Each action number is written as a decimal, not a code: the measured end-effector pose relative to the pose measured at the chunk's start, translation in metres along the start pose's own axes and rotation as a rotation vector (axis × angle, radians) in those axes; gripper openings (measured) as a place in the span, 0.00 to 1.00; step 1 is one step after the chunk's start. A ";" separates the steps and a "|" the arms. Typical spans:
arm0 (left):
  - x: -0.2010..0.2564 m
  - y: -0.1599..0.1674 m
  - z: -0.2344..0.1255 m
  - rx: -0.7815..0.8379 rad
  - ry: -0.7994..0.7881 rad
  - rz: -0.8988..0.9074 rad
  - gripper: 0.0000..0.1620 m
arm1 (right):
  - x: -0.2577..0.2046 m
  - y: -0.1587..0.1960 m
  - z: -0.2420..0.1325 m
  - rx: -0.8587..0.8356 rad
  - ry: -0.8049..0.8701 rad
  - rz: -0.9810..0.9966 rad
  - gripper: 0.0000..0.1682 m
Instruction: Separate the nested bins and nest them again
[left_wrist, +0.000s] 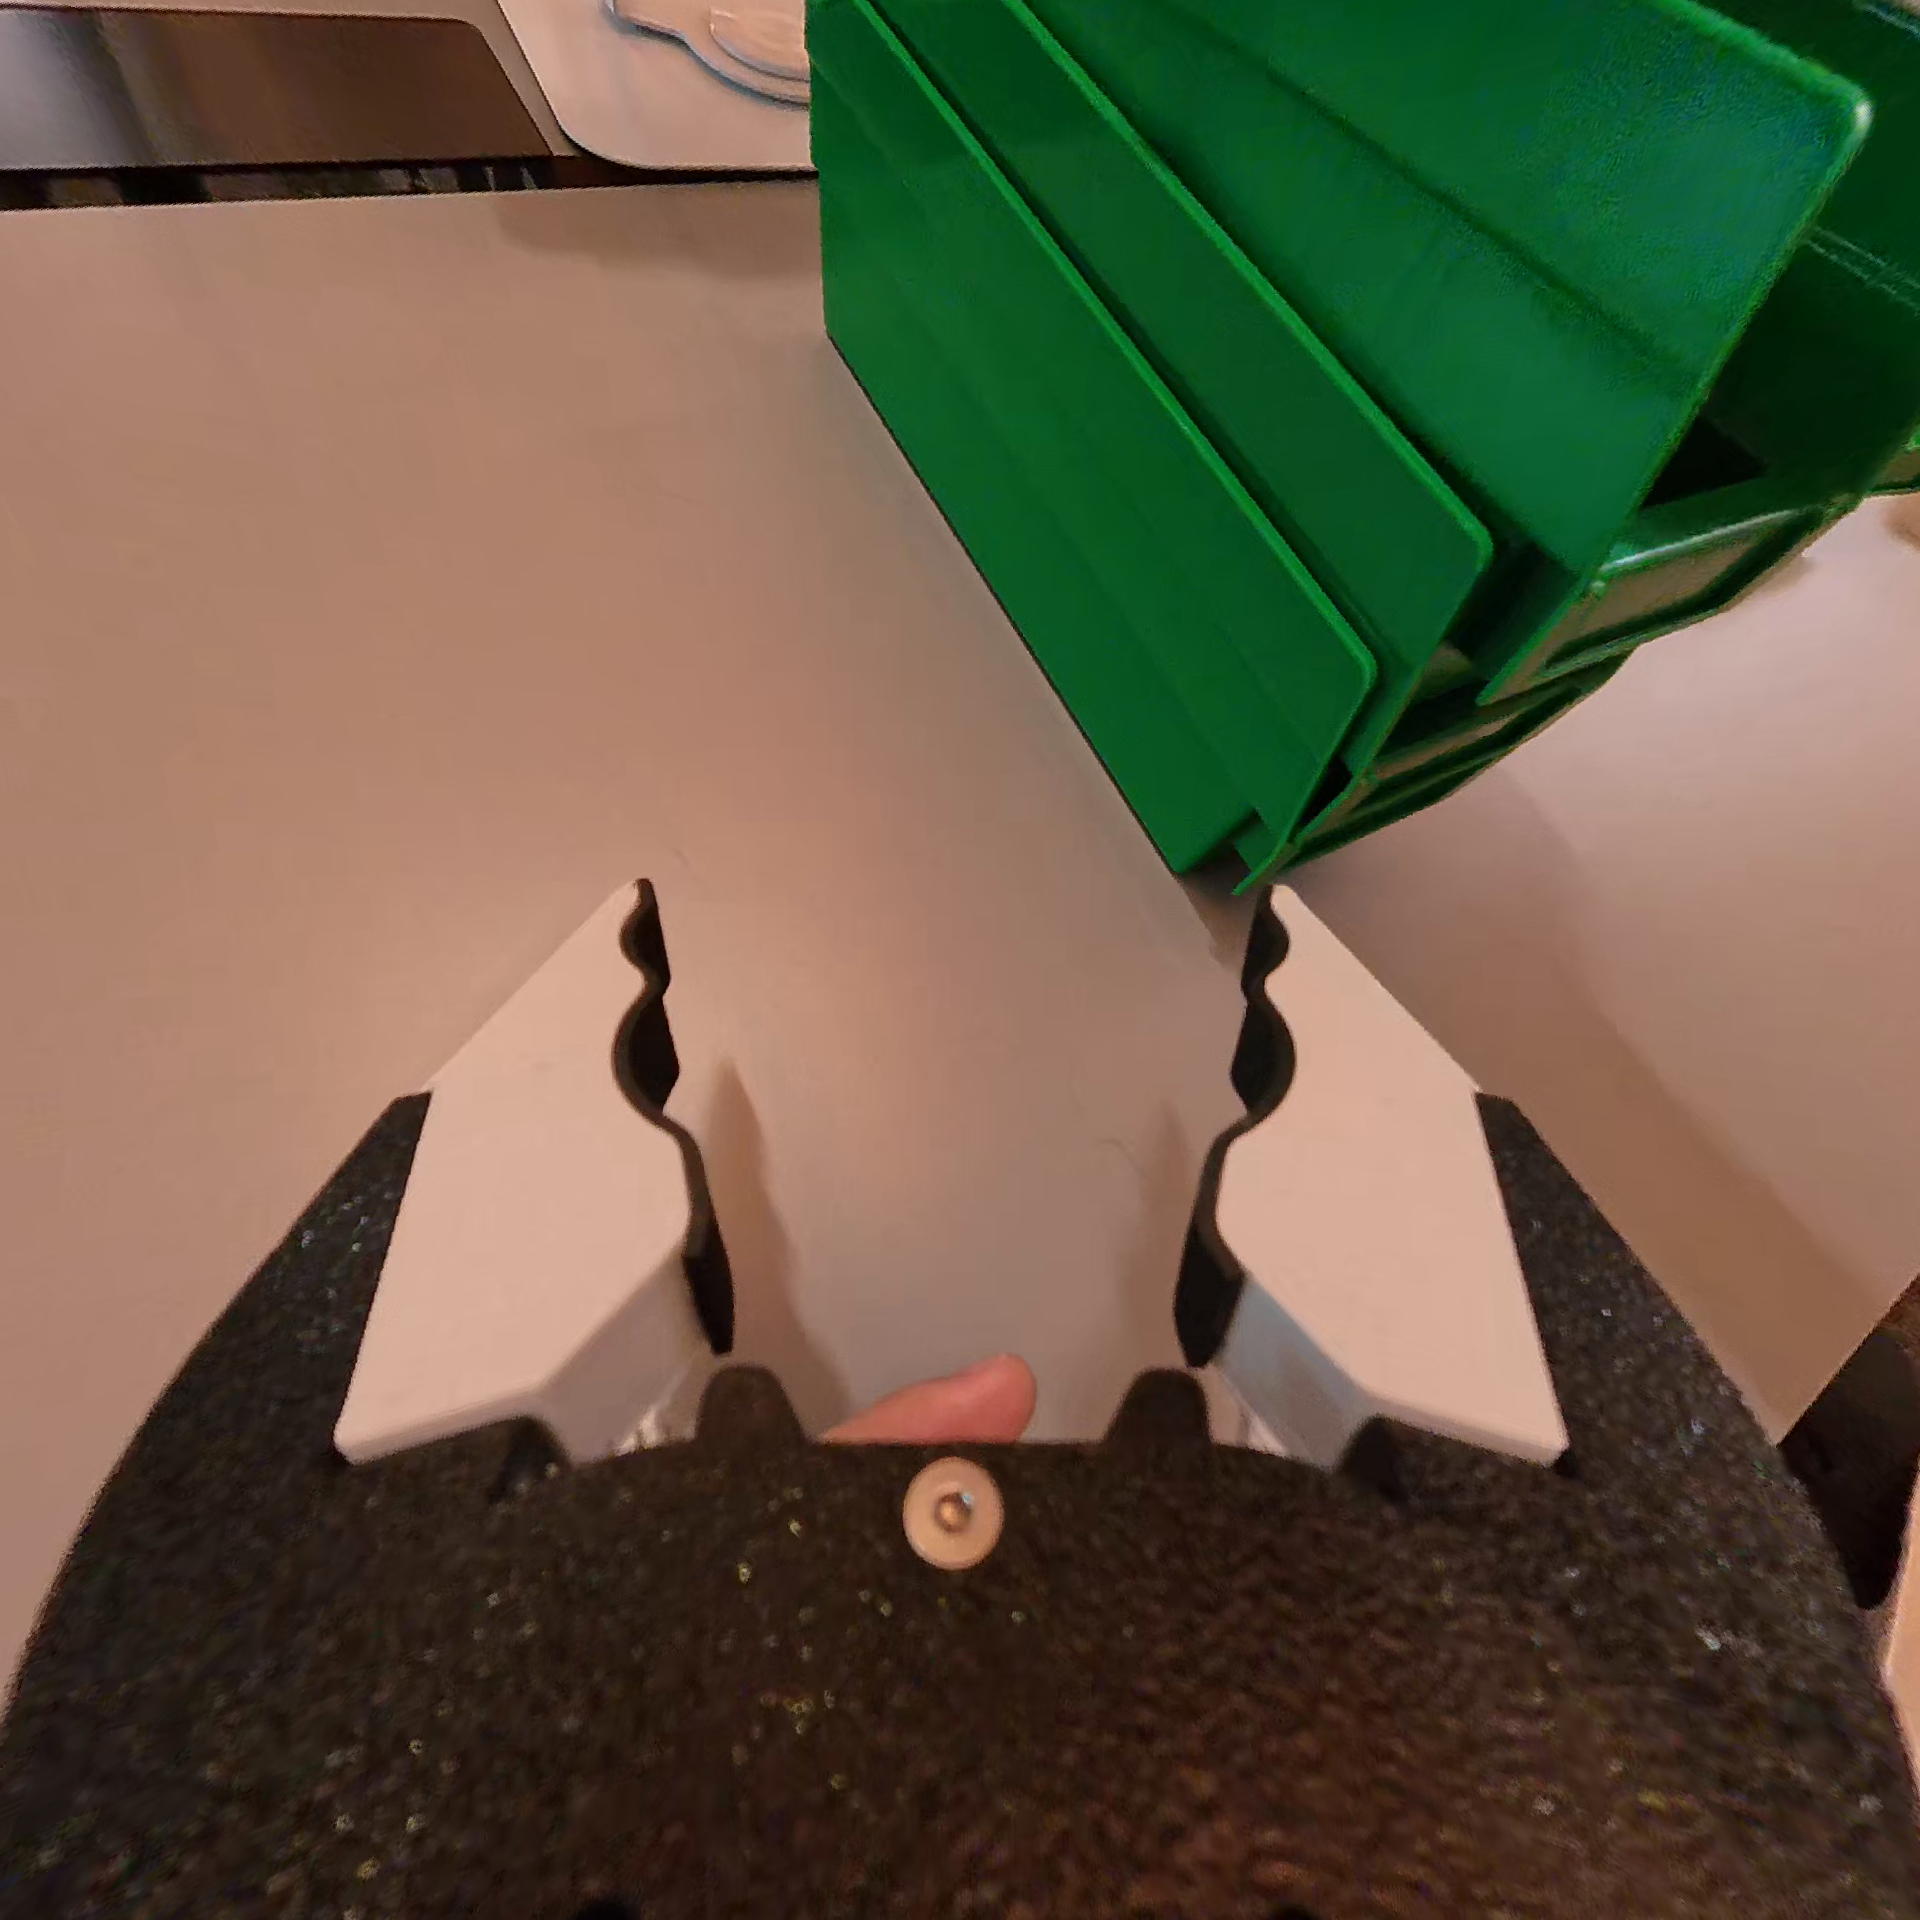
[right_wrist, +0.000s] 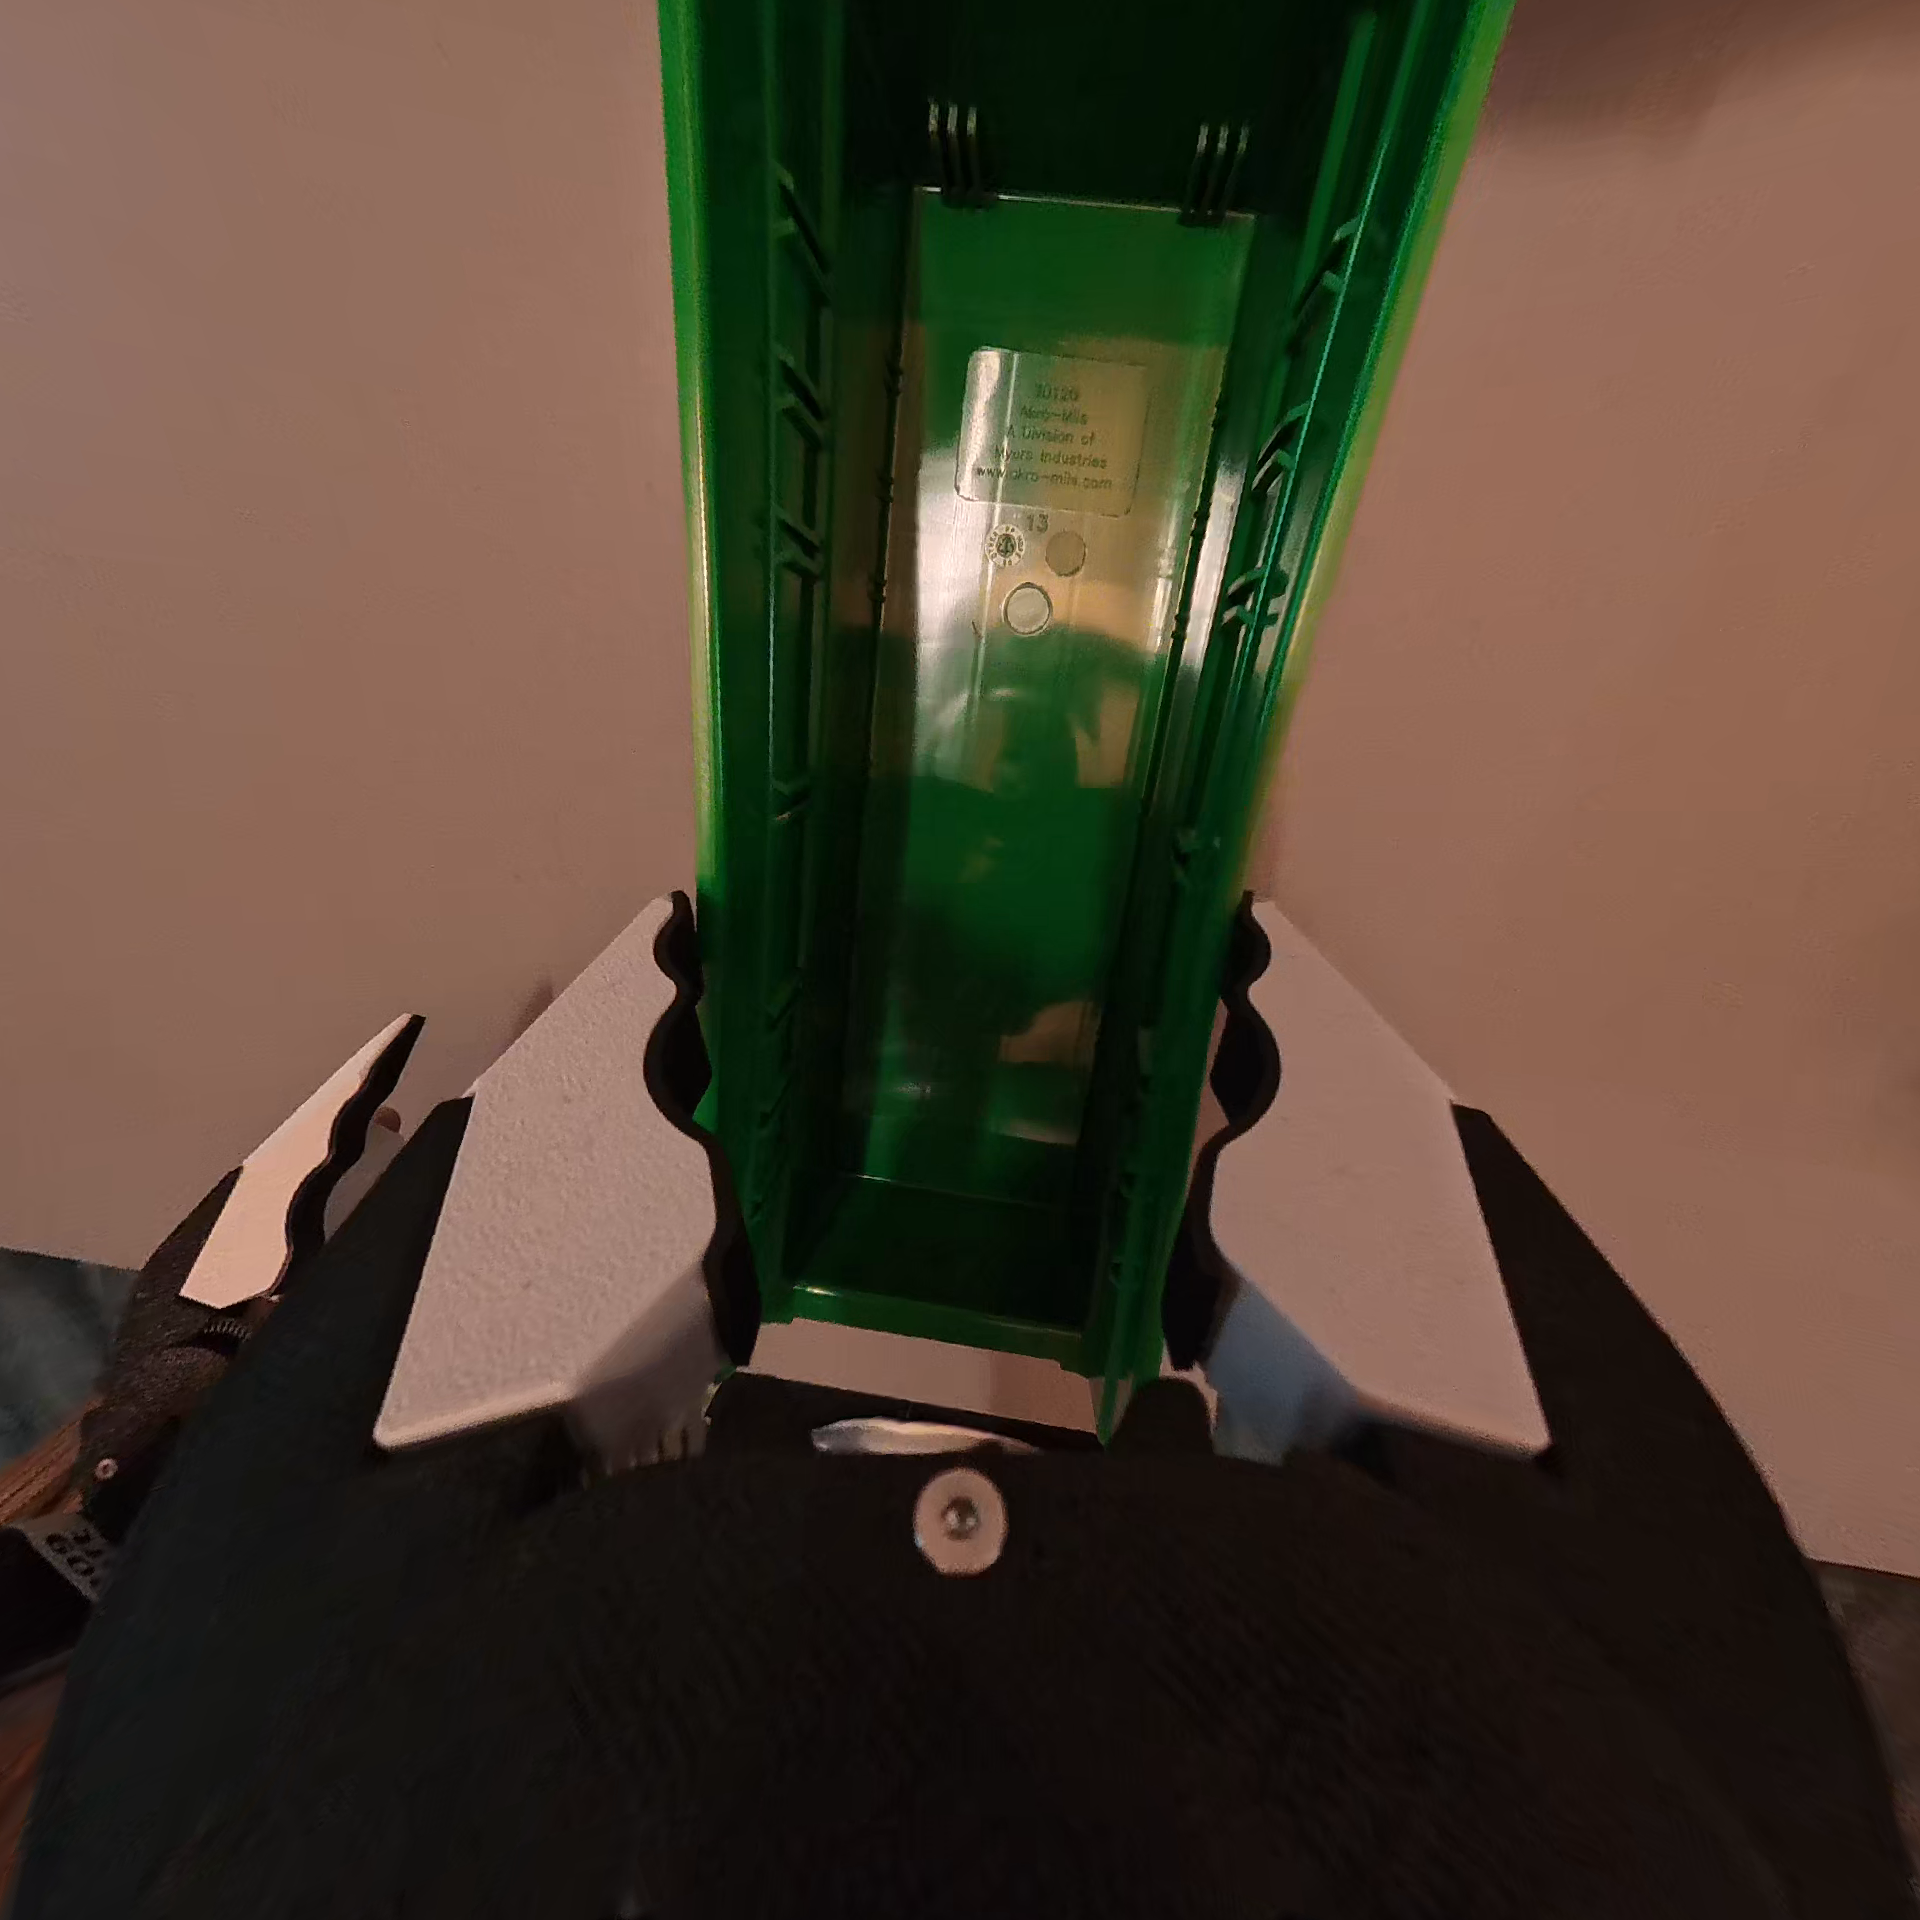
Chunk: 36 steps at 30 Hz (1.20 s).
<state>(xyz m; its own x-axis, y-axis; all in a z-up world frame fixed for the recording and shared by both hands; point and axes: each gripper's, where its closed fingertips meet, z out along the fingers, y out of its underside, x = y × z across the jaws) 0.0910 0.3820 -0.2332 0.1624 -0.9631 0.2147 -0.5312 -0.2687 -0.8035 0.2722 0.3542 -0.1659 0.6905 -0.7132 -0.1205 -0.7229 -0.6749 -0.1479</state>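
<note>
Beige tabletop (left_wrist: 416, 623) under us, nested green bins (left_wrist: 1299, 416) tilting.
We are clamping the right gripper (right_wrist: 966, 1122) on them; our left gripper (left_wrist: 951, 1101) is gaping wide, holding nothing.

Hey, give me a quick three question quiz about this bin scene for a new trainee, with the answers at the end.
1. True or false: the left claw is gripping a bin.
2. What colour are the nested bins?
3. The right claw has its fingers: A) on either side of a green bin, B) over bare table, C) around a cup.

Key: 1 false, it is open over the table. 2 green. 3 A.
</note>
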 end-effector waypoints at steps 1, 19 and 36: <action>-0.001 -0.001 -0.001 0.003 0.000 -0.003 0.67 | 0.000 -0.001 -0.002 0.001 -0.005 -0.002 0.59; -0.001 0.001 0.000 0.000 -0.004 -0.001 0.67 | -0.004 -0.039 -0.129 0.199 -0.078 -0.077 0.59; -0.001 0.011 0.012 -0.046 -0.027 0.012 0.67 | 0.195 -0.019 -0.088 0.297 -0.030 0.094 0.59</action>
<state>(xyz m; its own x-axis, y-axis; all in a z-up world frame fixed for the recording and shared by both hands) 0.0946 0.3805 -0.2487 0.1780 -0.9656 0.1898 -0.5705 -0.2584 -0.7796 0.4184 0.2117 -0.1004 0.6242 -0.7613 -0.1755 -0.7482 -0.5178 -0.4149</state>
